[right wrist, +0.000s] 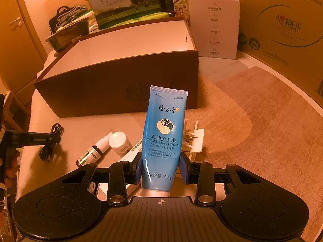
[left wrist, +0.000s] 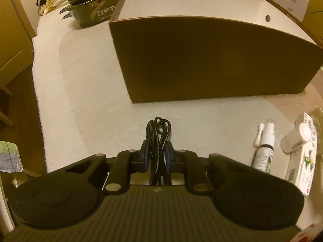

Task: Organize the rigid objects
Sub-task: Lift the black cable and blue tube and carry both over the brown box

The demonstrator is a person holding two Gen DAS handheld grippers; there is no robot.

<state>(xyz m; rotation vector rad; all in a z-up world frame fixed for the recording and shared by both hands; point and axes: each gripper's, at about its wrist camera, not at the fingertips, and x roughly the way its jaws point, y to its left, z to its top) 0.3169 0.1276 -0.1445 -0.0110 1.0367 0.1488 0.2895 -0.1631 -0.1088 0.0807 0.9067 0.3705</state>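
Two grippers are seen at work, each clamped on one item. A coiled black cable [left wrist: 158,133] is pinched between the closed fingers of the left gripper [left wrist: 157,157], held just above the tabletop [left wrist: 90,92], in front of the brown cardboard box [left wrist: 212,58]. One blue plastic tube of hand cream [right wrist: 164,137] is gripped upright, crimped end up, by the right gripper [right wrist: 161,169]. One open brown box with a white lining is set on the pale, cloth-covered tabletop. Left lying near it are one dark spray bottle [right wrist: 92,151], one white capped bottle [right wrist: 119,143], one white carton [left wrist: 302,157] and a white plastic clip [right wrist: 194,141]. Milk cartons [right wrist: 129,4] and a large corrugated box [right wrist: 282,30] are stacked behind, beside a wooden door [right wrist: 16,40].
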